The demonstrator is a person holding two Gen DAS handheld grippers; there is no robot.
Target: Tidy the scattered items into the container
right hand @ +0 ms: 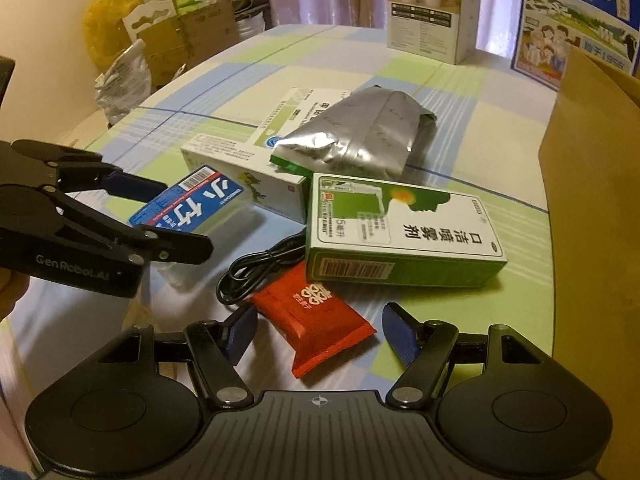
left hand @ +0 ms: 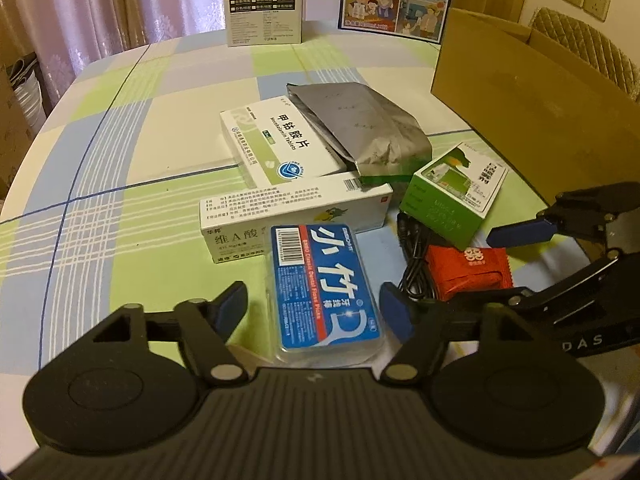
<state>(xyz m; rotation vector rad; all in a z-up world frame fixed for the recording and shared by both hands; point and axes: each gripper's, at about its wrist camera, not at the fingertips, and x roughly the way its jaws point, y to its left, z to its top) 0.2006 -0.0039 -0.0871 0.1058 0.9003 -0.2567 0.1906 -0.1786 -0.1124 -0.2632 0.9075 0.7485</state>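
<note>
Left wrist view
- Left gripper (left hand: 316, 312): jaws apart, straddling the blue floss-pick case (left hand: 326, 292); a gap shows at each blue pad, so nothing is gripped.
- Floss-pick case: lower centre, its far end propped on the white ointment box (left hand: 296, 210).
- Tablet box (left hand: 280, 142): centre, lying above the ointment box, partly under the silver foil pouch (left hand: 360, 128).
- Green spray box (left hand: 452, 192): right of centre, tilted.
- Black cable (left hand: 412, 256): coiled just below the green box, beside the red sachet (left hand: 466, 270).
- Right gripper (left hand: 516, 264): enters from the right edge, fingers either side of the red sachet.
- Cardboard container (left hand: 540, 92): upper right, open-topped, well apart from the pile.
- Checked tablecloth (left hand: 120, 160): covers the table.

Right wrist view
- Right gripper (right hand: 316, 332): jaws partly open around the red sachet (right hand: 316, 320); the left pad looks close to its edge, the right pad is clear, contact cannot be told.
- Green spray box (right hand: 400, 228): centre right, just above the sachet.
- Black cable (right hand: 256, 268): left of the sachet.
- Left gripper (right hand: 172, 216): left edge, around the floss-pick case (right hand: 192, 204).
- Cardboard container (right hand: 596, 184): right edge.
</note>
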